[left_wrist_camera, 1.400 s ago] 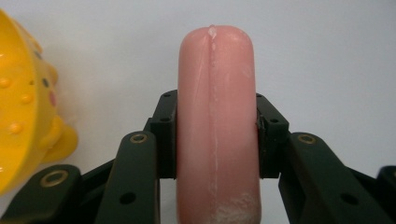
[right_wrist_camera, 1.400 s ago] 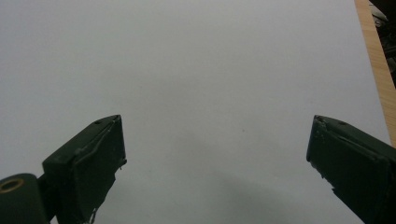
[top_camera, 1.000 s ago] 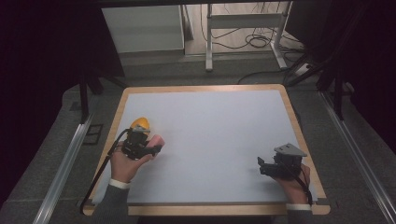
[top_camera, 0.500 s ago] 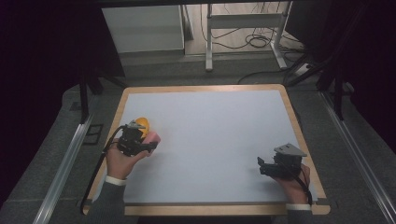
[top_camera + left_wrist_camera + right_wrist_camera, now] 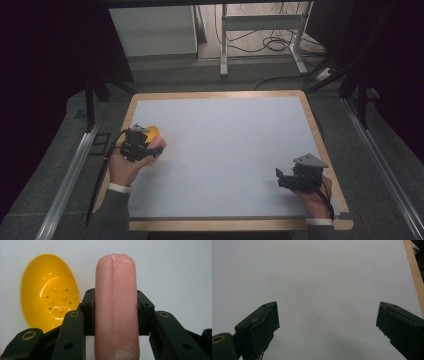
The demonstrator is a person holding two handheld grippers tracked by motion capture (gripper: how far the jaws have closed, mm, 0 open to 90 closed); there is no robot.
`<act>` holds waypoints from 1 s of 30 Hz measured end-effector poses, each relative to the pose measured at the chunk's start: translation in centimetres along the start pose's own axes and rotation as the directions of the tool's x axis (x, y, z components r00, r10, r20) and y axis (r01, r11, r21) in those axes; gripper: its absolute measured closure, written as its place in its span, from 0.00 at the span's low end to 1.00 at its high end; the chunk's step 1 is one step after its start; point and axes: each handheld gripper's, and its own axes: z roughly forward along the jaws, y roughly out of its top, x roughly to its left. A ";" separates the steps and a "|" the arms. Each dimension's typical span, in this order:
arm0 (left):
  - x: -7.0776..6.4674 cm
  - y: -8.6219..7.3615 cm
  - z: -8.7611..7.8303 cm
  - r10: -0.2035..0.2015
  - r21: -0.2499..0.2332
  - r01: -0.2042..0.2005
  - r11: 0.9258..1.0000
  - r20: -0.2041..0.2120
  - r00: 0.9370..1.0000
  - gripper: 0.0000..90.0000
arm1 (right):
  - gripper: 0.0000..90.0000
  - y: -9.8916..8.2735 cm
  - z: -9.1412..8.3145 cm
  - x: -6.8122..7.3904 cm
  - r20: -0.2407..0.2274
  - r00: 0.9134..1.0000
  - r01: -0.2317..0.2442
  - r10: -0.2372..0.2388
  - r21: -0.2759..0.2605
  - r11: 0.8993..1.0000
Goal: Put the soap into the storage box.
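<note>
At the near edge of the white table (image 5: 235,150), our right gripper (image 5: 327,322) rests with its jaws spread wide and nothing between them, bare tabletop ahead of it. In the high view that right gripper (image 5: 281,179) sits by the near right corner, well apart from the other. Farther along the left side, our left gripper (image 5: 115,312) is clenched on a pink soap bar (image 5: 115,307), pads pressing both its flanks, the bar standing on edge and jutting beyond the jaws. Just beside the clamped bar, on the claw's left, lies a yellow dish (image 5: 48,295).
</note>
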 end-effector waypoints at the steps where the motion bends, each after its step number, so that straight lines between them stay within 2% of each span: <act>1: 0.2 0.1 0.0 -0.001 0.002 0.001 1.000 -0.001 1.000 0.67 | 0.05 0.0 0.0 0.0 0.000 1.000 0.000 0.000 0.000 1.000; 4: 0.6 0.3 -0.2 -0.014 -0.012 0.014 1.000 -0.012 1.000 0.67 | 0.05 0.0 0.0 0.0 0.000 1.000 -0.001 0.001 0.001 1.000; 9: 1.3 0.8 0.0 -0.025 0.005 0.025 1.000 0.019 1.000 0.67 | 0.05 0.0 0.0 0.0 0.000 1.000 -0.001 0.001 0.001 1.000; 19: 2.0 1.3 0.2 -0.029 0.011 0.029 1.000 -0.011 1.000 0.67 | 0.05 0.0 0.0 0.0 0.001 1.000 -0.001 0.001 0.002 1.000; 30: 2.8 1.4 0.4 -0.038 0.021 0.039 0.999 -0.025 0.999 0.67 | 0.05 -0.1 0.1 0.0 0.003 1.000 -0.002 0.002 0.004 1.000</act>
